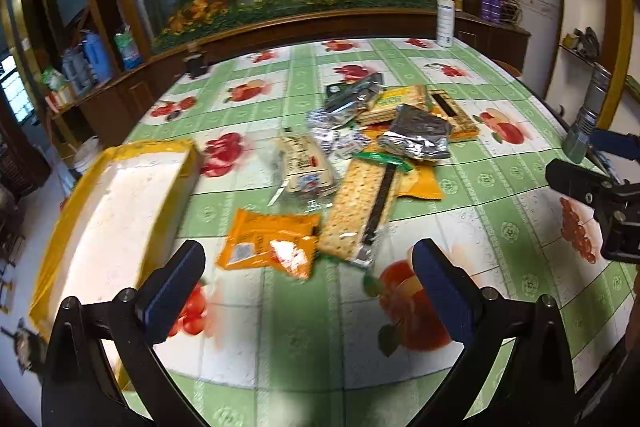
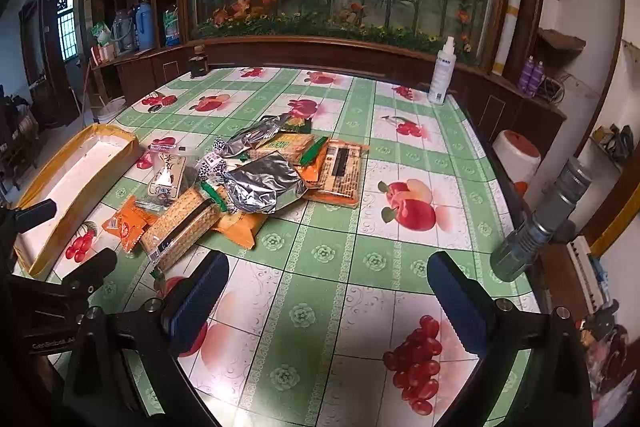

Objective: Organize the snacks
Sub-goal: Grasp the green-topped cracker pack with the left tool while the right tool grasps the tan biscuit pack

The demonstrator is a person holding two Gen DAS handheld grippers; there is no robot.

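Since the yellow-edged box [image 1: 120,195] shows only its bare white floor in both views, I judge that sorting has not begun: no snack lies in it. It sits at the table's left side, beside the pile and apart from it.

All snacks lie loose in one heap mid-table on the fruit-print tablecloth [image 2: 320,267]. Nearest the left gripper [image 1: 308,291]: an orange packet [image 1: 268,243], blurred, flat on the cloth, its right edge touching or tucked under a long cracker sleeve [image 1: 360,207]. Behind these, a clear bag with a cream label [image 1: 304,163], several small foil-wrapped pieces [image 1: 332,135], a crumpled silver pouch [image 1: 416,137] on top of the heap, a green-labelled cracker pack [image 1: 396,103] and a flat orange pack with a dark stripe [image 2: 340,167] at the far right. Several overlap; count uncertain.

Left gripper: jaws wide, nothing between them, hanging over bare cloth just short of the orange packet. Right gripper [image 2: 328,291]: jaws likewise wide and empty, over bare cloth to the right of the heap, well apart from any snack.

Remaining, by my estimate: the whole job. Each item still needs picking from the heap and placing in the box. The orange packet looks the likeliest first pick for the left side. A white spray bottle [image 2: 440,75] stands at the far edge, not involved.
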